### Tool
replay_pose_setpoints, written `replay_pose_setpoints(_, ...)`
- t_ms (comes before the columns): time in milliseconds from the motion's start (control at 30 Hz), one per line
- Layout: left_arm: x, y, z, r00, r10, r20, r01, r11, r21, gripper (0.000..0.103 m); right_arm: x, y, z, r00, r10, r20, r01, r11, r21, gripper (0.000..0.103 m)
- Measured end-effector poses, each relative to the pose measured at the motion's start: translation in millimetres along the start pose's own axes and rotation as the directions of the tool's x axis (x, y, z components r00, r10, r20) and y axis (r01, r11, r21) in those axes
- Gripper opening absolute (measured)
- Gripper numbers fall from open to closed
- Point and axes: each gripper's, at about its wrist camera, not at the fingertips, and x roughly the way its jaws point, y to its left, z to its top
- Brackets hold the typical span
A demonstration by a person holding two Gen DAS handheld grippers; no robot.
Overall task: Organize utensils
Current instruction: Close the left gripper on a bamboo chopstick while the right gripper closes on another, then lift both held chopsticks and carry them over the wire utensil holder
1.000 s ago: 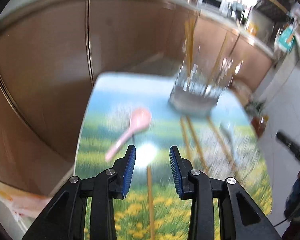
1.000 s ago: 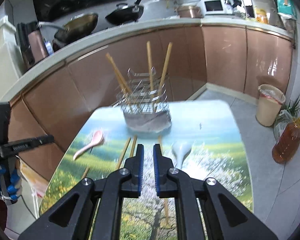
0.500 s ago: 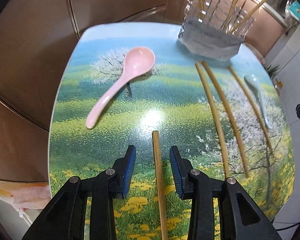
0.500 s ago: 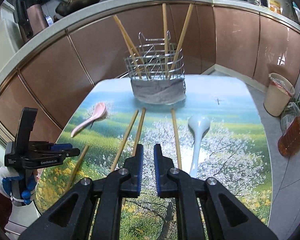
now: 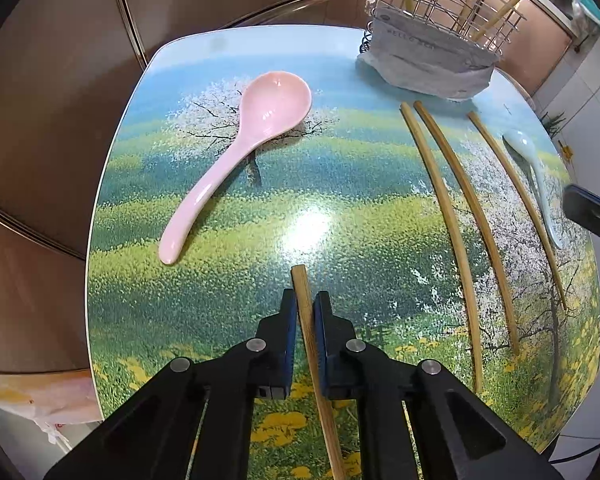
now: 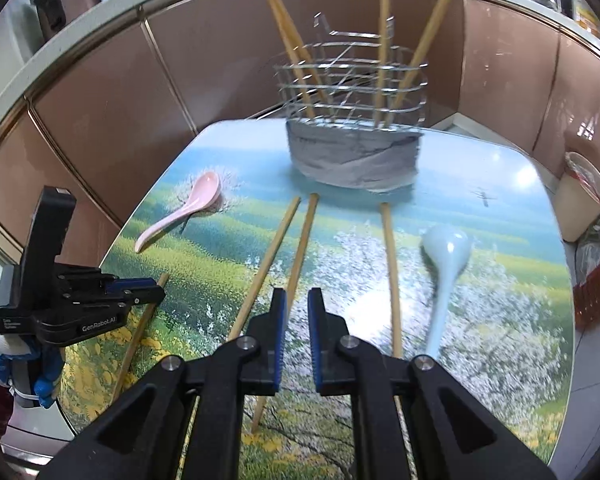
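While the left gripper (image 5: 305,300) pinches a lone bamboo chopstick (image 5: 302,280) near its blunt tip, that stick's long axis runs straight out between the jaws toward the wire utensil basket (image 5: 440,46) at the table's (image 5: 340,208) far edge. The right gripper (image 6: 297,300), jaws nearly together and empty, hovers nearer the basket over two more chopsticks (image 6: 300,248).

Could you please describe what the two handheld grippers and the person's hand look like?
Both grippers are matte black plastic with angular linked arms, silver rivets and ribbed blue pads lining the jaws. The left gripper carries white "GenRobot.AI" lettering on its side and an upright black block on top. The hand holding it wears a white and blue glove.
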Motion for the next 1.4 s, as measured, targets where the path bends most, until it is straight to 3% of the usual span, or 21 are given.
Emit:
replay_pose_setpoints(333,5,9,13,0.999,-0.005,0.036,0.005,1.0,-0.005,0.007,48,1,33,0.996,0.013,-0.091,-0.014,1.0,-0.018,0.011)
replay_pose_setpoints(600,5,16,15,0.997,-0.048,0.054,0.049,0.998,-0.026,0.007,86,-1,48,0.989,-0.032,-0.147,0.03,0.999,-0.017,0.011)
replay_pose_setpoints(667,6,18,16,0.997,-0.058,0.056,0.06,0.998,-0.031,0.007,94,-1,47,0.986,-0.041,-0.161,0.04,0.999,-0.014,0.014)
replay_pose_setpoints(733,6,19,15,0.996,-0.063,0.058,0.065,0.997,-0.033,0.007,101,-1,48,0.985,-0.042,-0.167,0.04,0.999,-0.01,0.032)
replay_pose_setpoints(967,7,20,16,0.996,-0.07,0.062,0.073,0.997,-0.037,0.007,114,-1,53,0.984,-0.061,-0.166,0.059,0.998,-0.021,0.033)
replay_pose_setpoints(1067,6,20,14,0.996,-0.066,0.062,0.068,0.997,-0.034,0.007,115,1,53,0.982,-0.083,-0.172,0.076,0.996,-0.046,0.03)
replay_pose_setpoints(1233,6,16,13,0.997,-0.054,0.063,0.056,0.998,-0.034,0.007,118,8,50,0.975,-0.113,-0.19,0.098,0.991,-0.087,0.011)
replay_pose_setpoints(1400,6,13,13,0.998,-0.033,0.059,0.034,0.999,-0.025,0.007,114,15,39,0.971,-0.106,-0.213,0.087,0.991,-0.099,0.007)
